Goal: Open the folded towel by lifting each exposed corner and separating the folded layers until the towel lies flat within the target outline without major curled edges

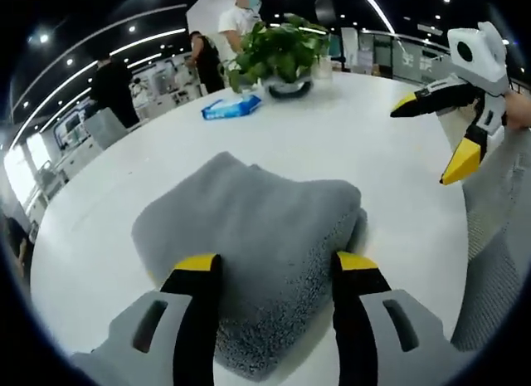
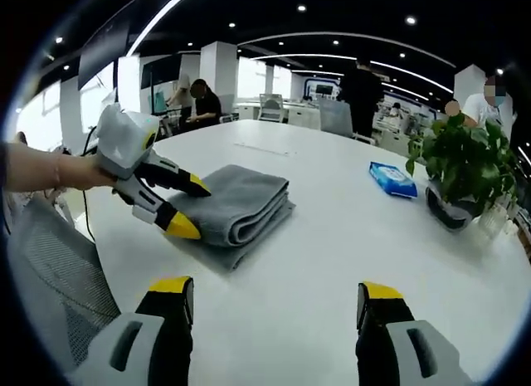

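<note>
A broad white surface (image 2: 348, 236) carries a folded grey towel (image 2: 236, 205), a blue packet of wipes (image 2: 392, 179) well apart from it, and a potted green plant (image 2: 465, 174) beyond.

A leafy green potted plant (image 2: 465, 158) in a dark round pot stands near the far edge of the white round worktop (image 2: 332, 236). A blue flat packet of wipes (image 2: 392, 179) lies just beside it. A grey mesh chair back (image 2: 50, 270) stands at the worktop's near edge. People stand among desks beyond the worktop.

Open office: ceiling light strips (image 2: 348, 39), white pillars (image 2: 222, 66), desks (image 2: 303, 114).
</note>
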The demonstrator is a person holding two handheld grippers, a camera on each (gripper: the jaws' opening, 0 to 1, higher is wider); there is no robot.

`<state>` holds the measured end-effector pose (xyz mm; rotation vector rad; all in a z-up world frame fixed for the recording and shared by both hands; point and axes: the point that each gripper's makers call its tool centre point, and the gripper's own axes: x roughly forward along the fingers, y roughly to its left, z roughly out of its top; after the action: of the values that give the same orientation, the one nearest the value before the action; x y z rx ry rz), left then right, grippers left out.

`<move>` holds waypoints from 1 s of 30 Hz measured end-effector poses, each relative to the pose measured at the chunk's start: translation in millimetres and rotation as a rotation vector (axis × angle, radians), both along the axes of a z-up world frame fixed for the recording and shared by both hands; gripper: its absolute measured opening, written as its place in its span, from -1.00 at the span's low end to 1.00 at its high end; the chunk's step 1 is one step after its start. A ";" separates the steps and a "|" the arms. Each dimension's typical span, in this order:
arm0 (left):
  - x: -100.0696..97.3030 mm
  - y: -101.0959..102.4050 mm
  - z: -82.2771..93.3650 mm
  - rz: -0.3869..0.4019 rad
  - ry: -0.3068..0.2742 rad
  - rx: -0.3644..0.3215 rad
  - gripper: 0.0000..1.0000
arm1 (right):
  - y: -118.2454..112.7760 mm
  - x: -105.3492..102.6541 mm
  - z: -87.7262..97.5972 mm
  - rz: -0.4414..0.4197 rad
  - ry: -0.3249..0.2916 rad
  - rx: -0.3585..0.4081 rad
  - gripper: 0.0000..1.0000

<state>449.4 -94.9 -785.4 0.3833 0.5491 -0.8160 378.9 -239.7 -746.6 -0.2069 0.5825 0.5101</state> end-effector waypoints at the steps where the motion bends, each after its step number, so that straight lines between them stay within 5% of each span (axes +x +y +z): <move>1: -0.3 -0.9 -1.1 -0.006 -0.001 0.008 0.04 | -0.2 0.1 -0.1 -0.001 0.001 0.001 0.61; 9: -0.9 -3.7 0.2 -0.028 -0.007 0.032 -0.20 | -0.7 1.0 -0.4 -0.014 0.010 0.020 0.59; 13: -10.2 -10.9 2.0 -0.029 0.030 0.013 -0.61 | -1.7 5.1 8.3 -0.040 -0.012 0.058 0.47; 17: -16.6 -13.6 1.1 -0.077 -0.021 0.076 -0.71 | -2.8 7.5 8.8 -0.089 0.016 0.141 0.45; 23: -31.2 -18.3 1.5 -0.042 0.051 0.024 -0.76 | 6.3 4.6 10.5 -0.094 0.048 0.223 0.39; 30: -60.6 -23.9 1.8 -0.058 0.071 0.010 -0.77 | 42.8 -13.0 8.1 -0.078 0.202 0.441 0.27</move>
<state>388.8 -118.8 -783.6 0.3816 0.6104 -0.8861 365.9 -196.9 -738.4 0.2884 0.6559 0.5748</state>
